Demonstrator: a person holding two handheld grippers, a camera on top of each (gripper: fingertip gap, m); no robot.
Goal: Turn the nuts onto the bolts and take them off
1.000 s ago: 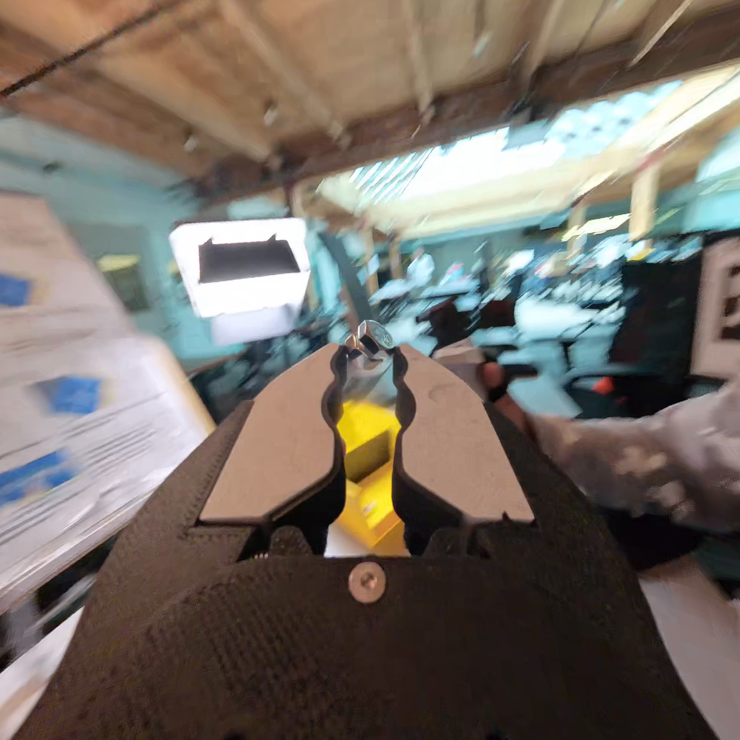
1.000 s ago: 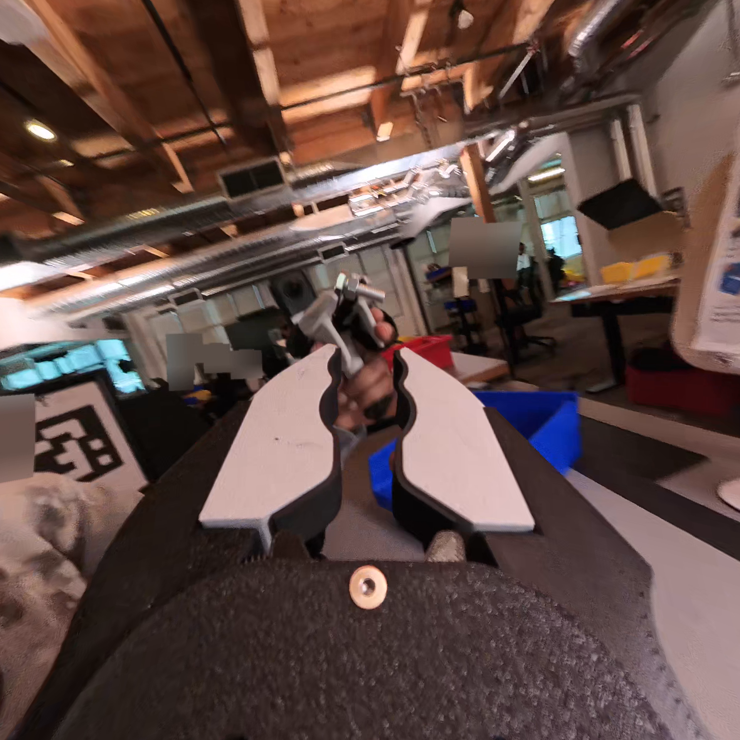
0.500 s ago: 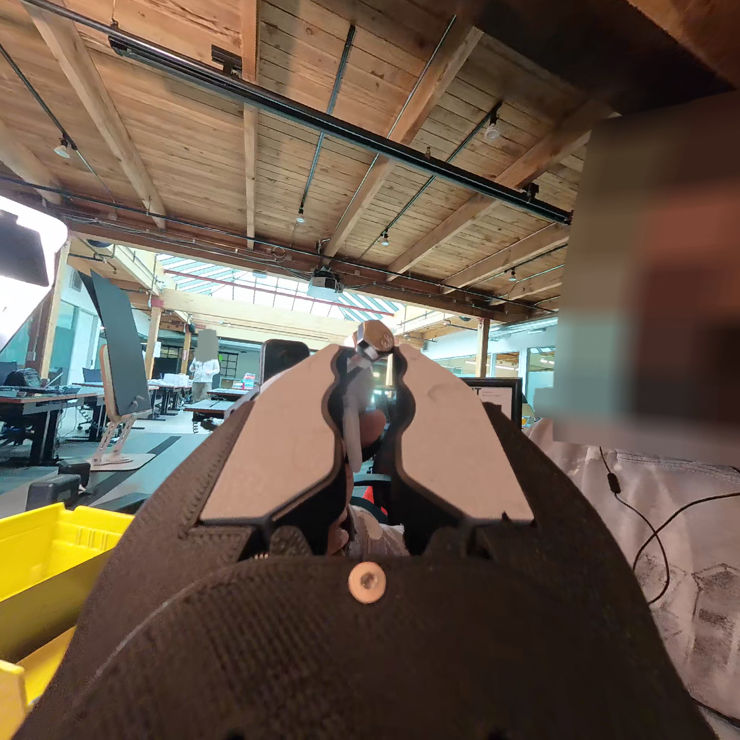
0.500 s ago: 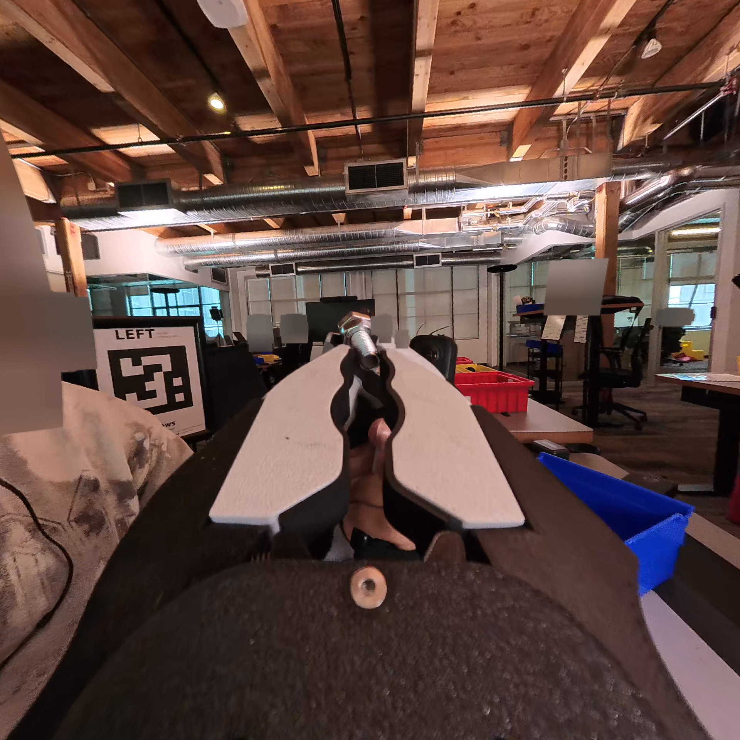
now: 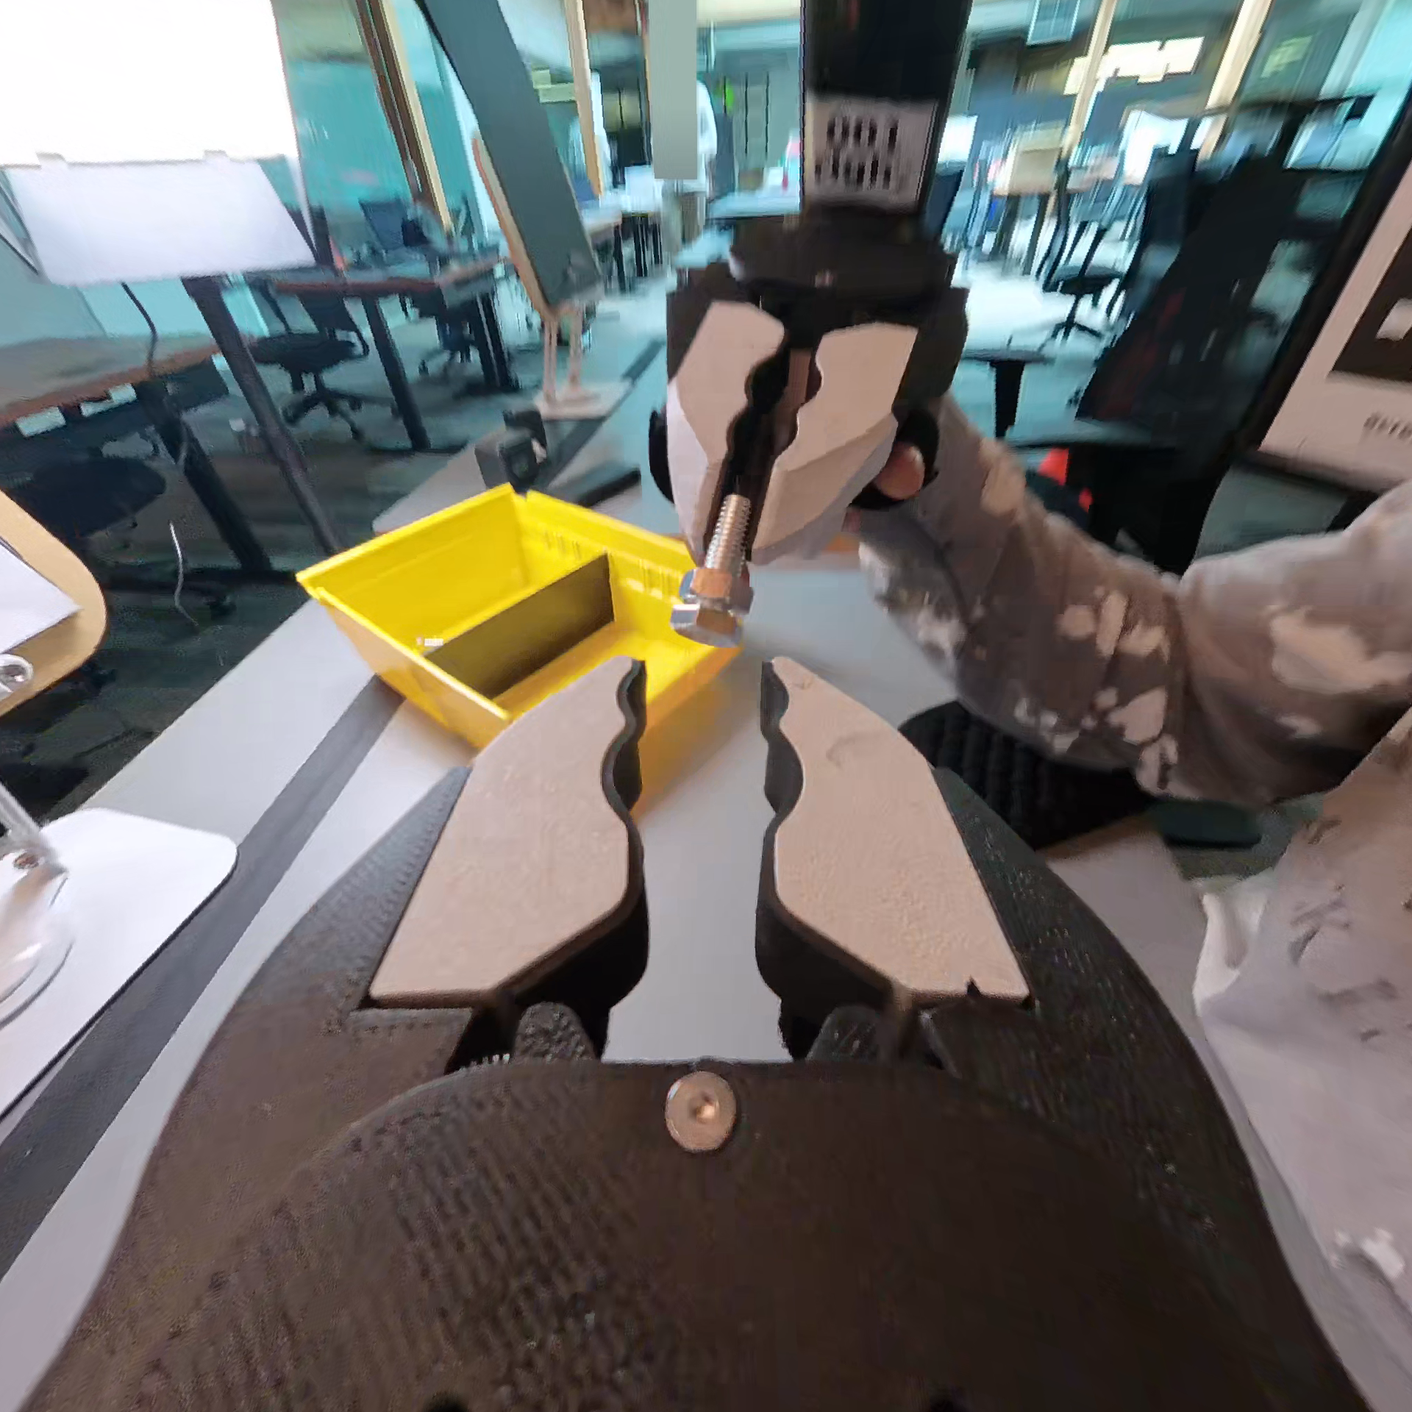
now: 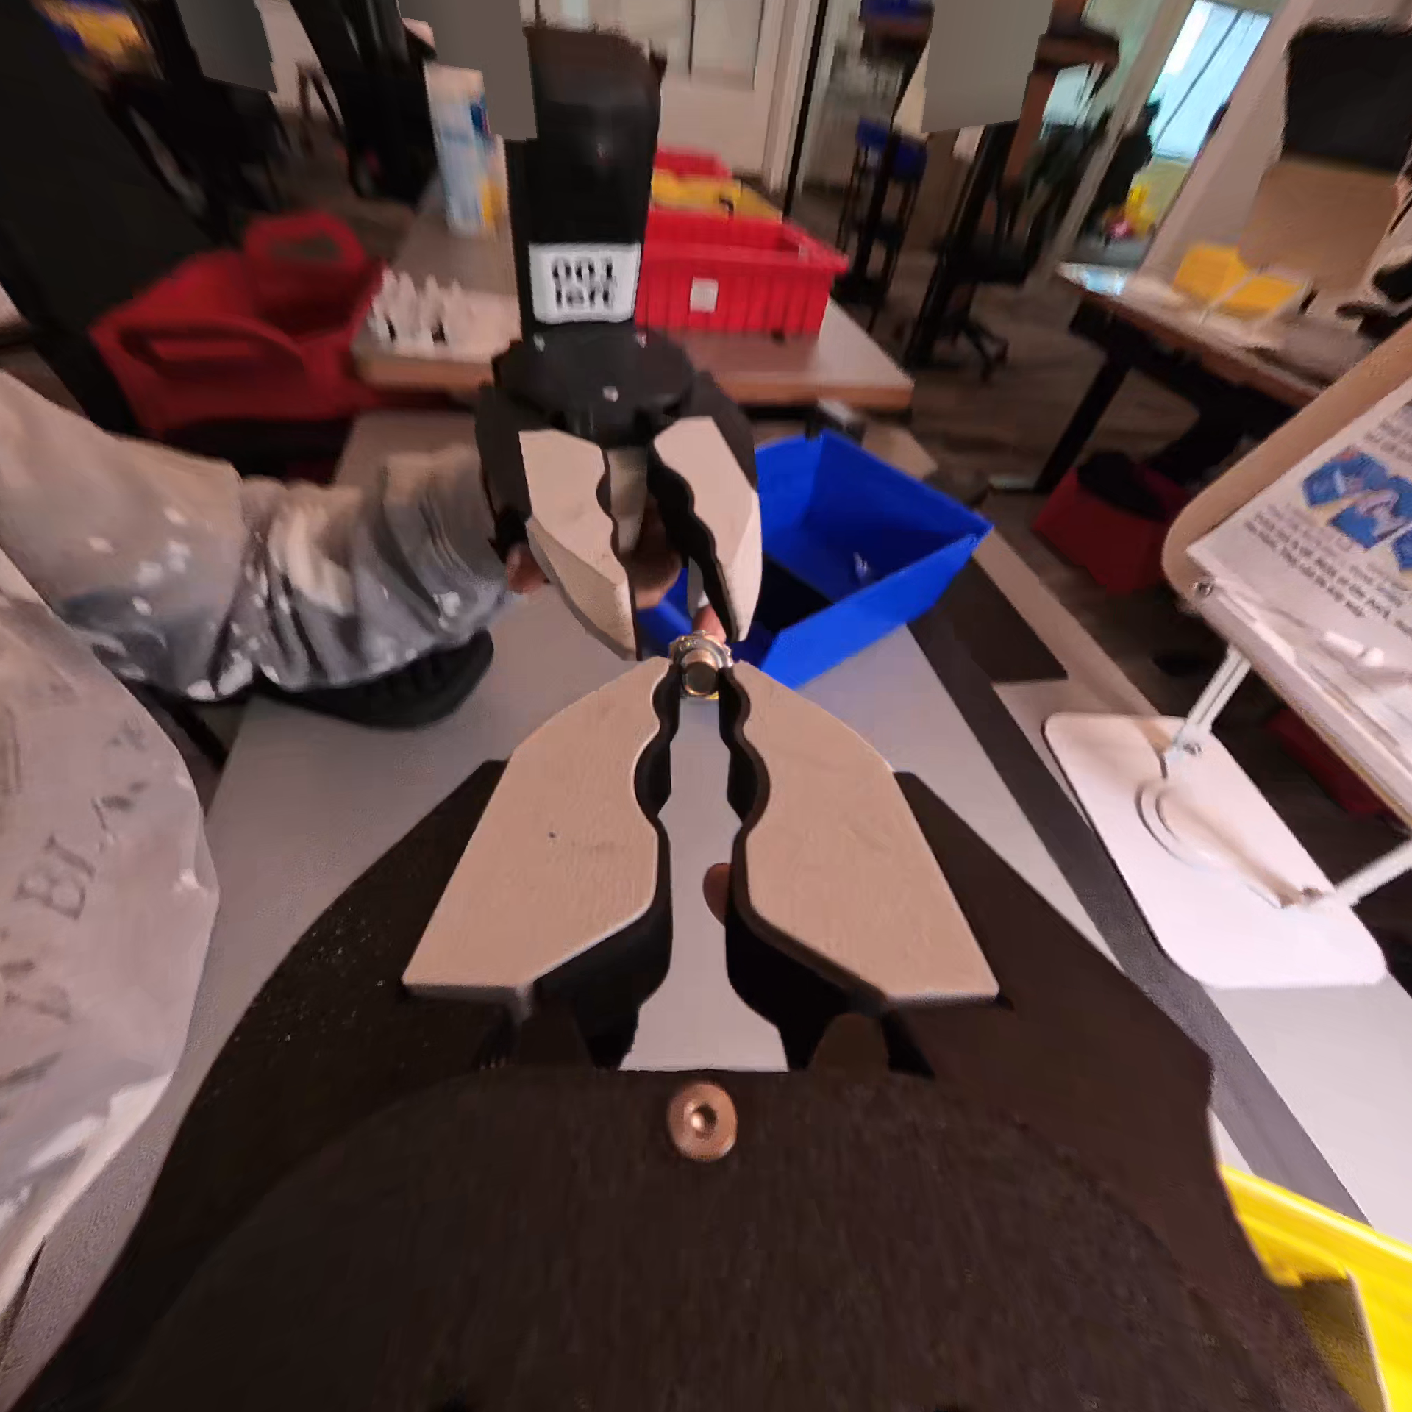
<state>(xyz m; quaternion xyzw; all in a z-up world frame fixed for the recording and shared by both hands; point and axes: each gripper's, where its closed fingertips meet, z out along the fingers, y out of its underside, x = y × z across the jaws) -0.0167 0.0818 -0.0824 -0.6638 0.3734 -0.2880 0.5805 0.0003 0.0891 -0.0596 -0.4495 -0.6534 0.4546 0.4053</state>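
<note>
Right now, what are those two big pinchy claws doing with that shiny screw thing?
A person is holding a two-finger gripper in each hand over a grey table. The right gripper is shut on a silver threaded bolt with a silver hex nut sitting near its head. The left gripper is open just in front of the bolt head, not touching it. A yellow plastic bin sits behind on one side and a blue plastic bin on the other.
</note>
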